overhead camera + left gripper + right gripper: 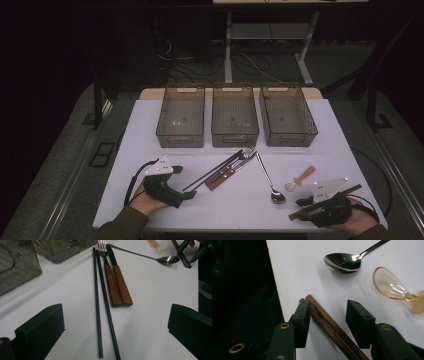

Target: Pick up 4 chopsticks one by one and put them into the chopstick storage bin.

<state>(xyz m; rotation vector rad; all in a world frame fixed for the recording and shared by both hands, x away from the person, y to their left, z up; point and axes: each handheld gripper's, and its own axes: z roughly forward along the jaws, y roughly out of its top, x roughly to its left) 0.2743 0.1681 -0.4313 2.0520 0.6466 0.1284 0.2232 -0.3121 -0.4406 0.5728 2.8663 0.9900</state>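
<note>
My left gripper (pixel 182 183) rests on the white table (pixel 330 150) at the front left, open wide. The near ends of two black chopsticks (pixel 99 315) lie between its jaws, untouched. Beside them lie a knife and fork with wooden handles (pixel 117 286). At the front right, my right gripper (pixel 328 303) stands open over a pair of brown chopsticks (pixel 332 327) lying on the table. One jaw is right against them and the other stands clear. A metal spoon (pixel 342 262) and a small amber plastic spoon (pixel 390 285) lie just beyond.
Three empty smoky plastic bins (pixel 180 139) (pixel 235 140) (pixel 290 139) stand in a row at the back of the table. The table's front edge runs close under both hands. Dark floor, cables and a desk frame lie beyond the table.
</note>
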